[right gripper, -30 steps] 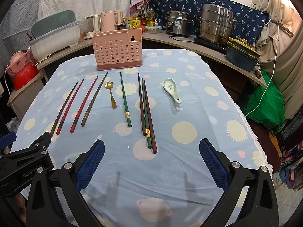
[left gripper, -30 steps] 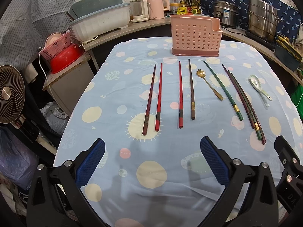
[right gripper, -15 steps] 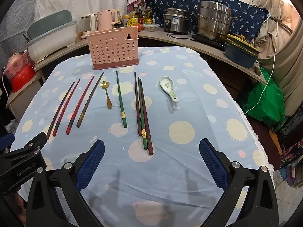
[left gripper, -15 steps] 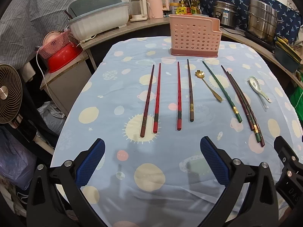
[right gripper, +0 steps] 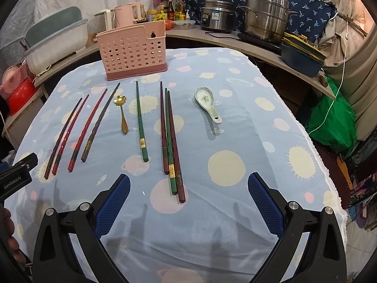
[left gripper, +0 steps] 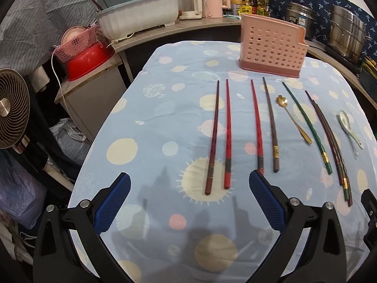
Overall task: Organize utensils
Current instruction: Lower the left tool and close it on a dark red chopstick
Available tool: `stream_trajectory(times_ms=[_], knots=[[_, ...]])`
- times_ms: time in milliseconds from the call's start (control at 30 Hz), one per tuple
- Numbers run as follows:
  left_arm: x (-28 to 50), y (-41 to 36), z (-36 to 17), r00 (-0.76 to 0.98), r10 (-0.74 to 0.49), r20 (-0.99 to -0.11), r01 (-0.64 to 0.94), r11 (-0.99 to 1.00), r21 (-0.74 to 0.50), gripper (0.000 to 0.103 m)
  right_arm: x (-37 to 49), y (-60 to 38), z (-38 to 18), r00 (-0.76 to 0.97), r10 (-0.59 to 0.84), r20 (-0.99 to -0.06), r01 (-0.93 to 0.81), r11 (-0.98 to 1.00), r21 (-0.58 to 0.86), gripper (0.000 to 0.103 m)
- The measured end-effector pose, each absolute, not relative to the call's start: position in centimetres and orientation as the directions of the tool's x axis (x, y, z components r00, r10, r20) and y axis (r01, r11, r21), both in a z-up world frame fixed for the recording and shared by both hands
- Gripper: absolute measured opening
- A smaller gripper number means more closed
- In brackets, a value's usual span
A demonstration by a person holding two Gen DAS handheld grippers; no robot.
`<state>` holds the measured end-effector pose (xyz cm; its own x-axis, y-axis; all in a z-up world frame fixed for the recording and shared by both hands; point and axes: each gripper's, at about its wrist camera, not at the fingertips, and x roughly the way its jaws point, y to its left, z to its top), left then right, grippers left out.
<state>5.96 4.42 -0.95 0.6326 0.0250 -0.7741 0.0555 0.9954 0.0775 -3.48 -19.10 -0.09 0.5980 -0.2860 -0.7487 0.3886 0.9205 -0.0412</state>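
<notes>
table point(right gripper: 235, 224): patterned cloth | pink holder point(right gripper: 133, 52) | chopsticks point(right gripper: 141, 122) | gold spoon point(right gripper: 122, 113) | ceramic spoon point(right gripper: 207, 103)

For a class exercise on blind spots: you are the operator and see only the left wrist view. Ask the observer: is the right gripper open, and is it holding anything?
Observer: The right gripper is open and empty, above the tablecloth.
Operator: What lies nearest it?
Observer: Three bundled chopsticks, one green between two maroon, with their near ends pointing into its gap.
Operator: Anything past the table's right edge?
Observer: A green bag sits under the counter.
</notes>
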Motion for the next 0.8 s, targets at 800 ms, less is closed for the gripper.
stream_trajectory(times_ms=[800], knots=[[10.3,5.2,-4.9,0.553,0.003,-0.833,0.078,0.995,0.055,0.071,0.4,-20.1,-1.8,0.555,-0.287,-0.78,0.4,0.915,-0.052,0.096]])
